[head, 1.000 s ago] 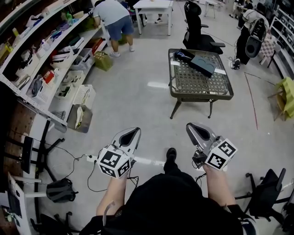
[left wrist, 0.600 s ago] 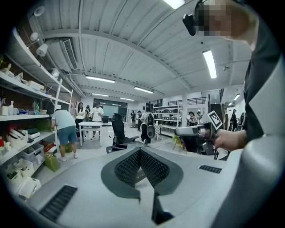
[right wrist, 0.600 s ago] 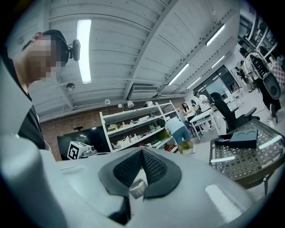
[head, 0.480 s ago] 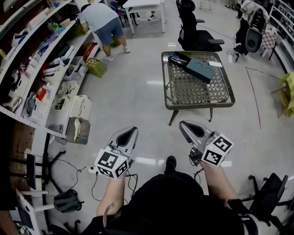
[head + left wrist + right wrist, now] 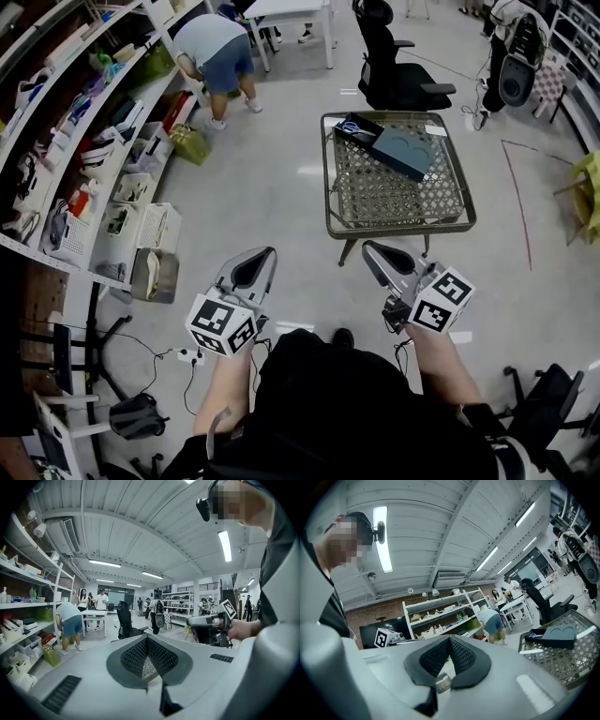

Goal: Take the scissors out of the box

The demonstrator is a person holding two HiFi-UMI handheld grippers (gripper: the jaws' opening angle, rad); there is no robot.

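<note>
Left gripper (image 5: 261, 260): jaws closed, pads meet, nothing between them. Right gripper (image 5: 375, 255): jaws closed too, empty. Both are held out in front of the person, side by side and apart, marker cubes toward the body, tips aimed at the table (image 5: 394, 192)

Neither gripper is near the scissors (image 5: 351, 125). They lie well ahead of both sets of jaws, inside the black box (image 5: 361, 133) at the table's far left corner; only the blue handles can be made out. A grey case (image 5: 403, 150) lies tilted against the box on its right. From the head view the right gripper's tips are just short of the table's near edge and the left gripper is off to the table's left, over the floor. In the right gripper view box and scissors sit right of the closed jaws, well apart from them; a white strip lies on the mesh beside the case

Further out: black chair (image 5: 394, 75) behind the table, shelves (image 5: 84, 141) full of goods along the left, a person (image 5: 220, 47) bent over at them, white desk (image 5: 291, 11) at the top
</note>
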